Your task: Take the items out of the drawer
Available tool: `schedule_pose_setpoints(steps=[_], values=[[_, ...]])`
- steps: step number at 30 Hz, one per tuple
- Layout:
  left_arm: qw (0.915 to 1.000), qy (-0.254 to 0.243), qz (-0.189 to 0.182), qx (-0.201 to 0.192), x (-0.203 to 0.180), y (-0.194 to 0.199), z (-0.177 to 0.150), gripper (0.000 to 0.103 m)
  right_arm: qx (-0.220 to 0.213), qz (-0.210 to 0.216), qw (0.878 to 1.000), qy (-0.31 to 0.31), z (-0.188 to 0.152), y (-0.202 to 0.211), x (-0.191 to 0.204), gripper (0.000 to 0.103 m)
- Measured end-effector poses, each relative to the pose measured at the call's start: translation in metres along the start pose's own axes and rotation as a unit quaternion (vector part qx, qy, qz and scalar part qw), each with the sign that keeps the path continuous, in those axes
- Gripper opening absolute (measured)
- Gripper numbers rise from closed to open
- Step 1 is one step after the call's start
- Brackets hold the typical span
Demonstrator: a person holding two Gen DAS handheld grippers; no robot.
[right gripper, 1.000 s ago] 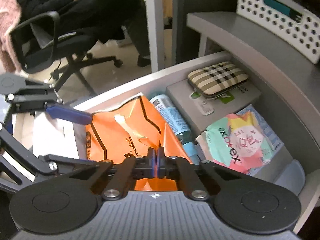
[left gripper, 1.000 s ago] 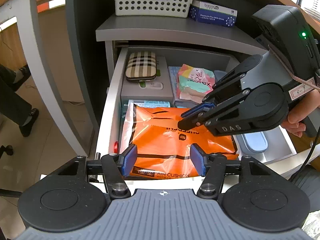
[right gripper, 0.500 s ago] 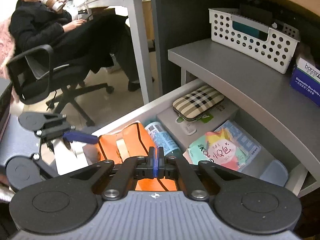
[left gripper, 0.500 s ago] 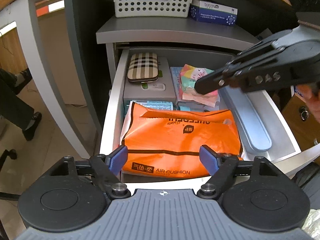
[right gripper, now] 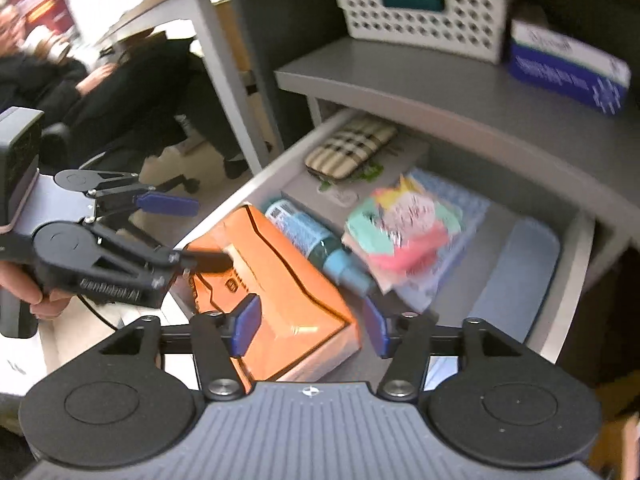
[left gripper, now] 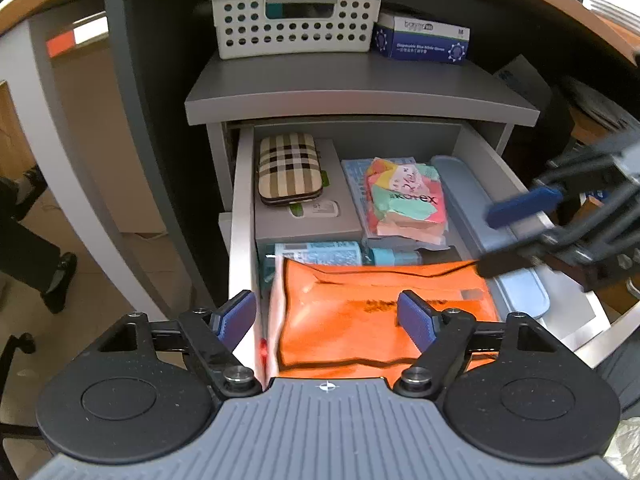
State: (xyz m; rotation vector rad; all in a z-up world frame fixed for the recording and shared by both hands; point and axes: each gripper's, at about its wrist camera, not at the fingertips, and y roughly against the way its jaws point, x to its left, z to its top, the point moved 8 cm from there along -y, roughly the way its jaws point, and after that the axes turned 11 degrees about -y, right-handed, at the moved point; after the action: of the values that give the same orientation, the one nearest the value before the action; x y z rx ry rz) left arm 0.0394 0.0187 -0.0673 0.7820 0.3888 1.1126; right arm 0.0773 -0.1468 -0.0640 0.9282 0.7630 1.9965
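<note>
- Left wrist view: the drawer stands pulled out beneath a grey shelf.
- The orange pouch lies flat at the drawer's front end; it is the landmark below.
- Left gripper hangs over the pouch's near edge, fingers spread wide, nothing between them.
- Behind the pouch: a blue bottle on its side, touching the pouch's rear edge.
- Farther back: a plaid case on a grey box, left rear; a colourful tissue pack, right rear.
- Right of the pouch: a long pale-blue case along the drawer wall.
- Right gripper, blurred, sits above the pouch's right rear corner, fingers apart, empty.
- On the shelf: a white basket and a blue glove box.
- Right wrist view: right gripper spread wide, straddling the pouch's near corner without clamping it.
- Left gripper is at the pouch's far left edge, fingers parted.
- The bottle lies just right of the pouch.
</note>
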Motion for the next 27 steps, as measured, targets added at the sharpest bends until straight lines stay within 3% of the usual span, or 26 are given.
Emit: schedule_pose_setpoints(steps=[6,8,10,11,13,18,22,27], values=[[0.9992,0.014,-0.016,0.033,0.014,-0.022,-0.005,0.062,0.004,-0.016,0.996,-0.085,-0.016,-0.016,-0.010,0.061],[0.9993,0.014,-0.019,0.030,0.015,-0.025,-0.005,0.062,0.008,-0.017,0.993,-0.115,-0.019,-0.021,-0.015,0.045],[0.9993,0.007,-0.021,0.029,0.013,-0.026,-0.003,0.061,0.011,-0.015,0.991,-0.136,-0.021,-0.026,-0.018,0.037],[0.9993,0.005,-0.023,0.030,0.012,-0.027,-0.002,0.060,0.013,-0.015,0.990,-0.141,-0.022,-0.028,-0.018,0.034],[0.9990,0.002,-0.029,0.035,0.009,-0.029,-0.002,0.045,0.015,-0.019,0.990,-0.142,-0.023,-0.032,-0.017,0.030],[0.9982,0.016,-0.034,0.047,0.007,-0.038,-0.011,0.024,0.009,-0.027,0.990,-0.137,-0.024,-0.037,-0.015,0.017],[0.9975,0.046,-0.033,0.042,0.013,-0.038,-0.012,0.018,0.001,-0.022,0.990,-0.143,-0.021,-0.033,-0.017,0.010],[0.9983,0.038,-0.031,0.032,0.005,-0.028,-0.009,0.016,-0.021,-0.017,0.988,-0.151,-0.014,-0.014,-0.020,0.007]])
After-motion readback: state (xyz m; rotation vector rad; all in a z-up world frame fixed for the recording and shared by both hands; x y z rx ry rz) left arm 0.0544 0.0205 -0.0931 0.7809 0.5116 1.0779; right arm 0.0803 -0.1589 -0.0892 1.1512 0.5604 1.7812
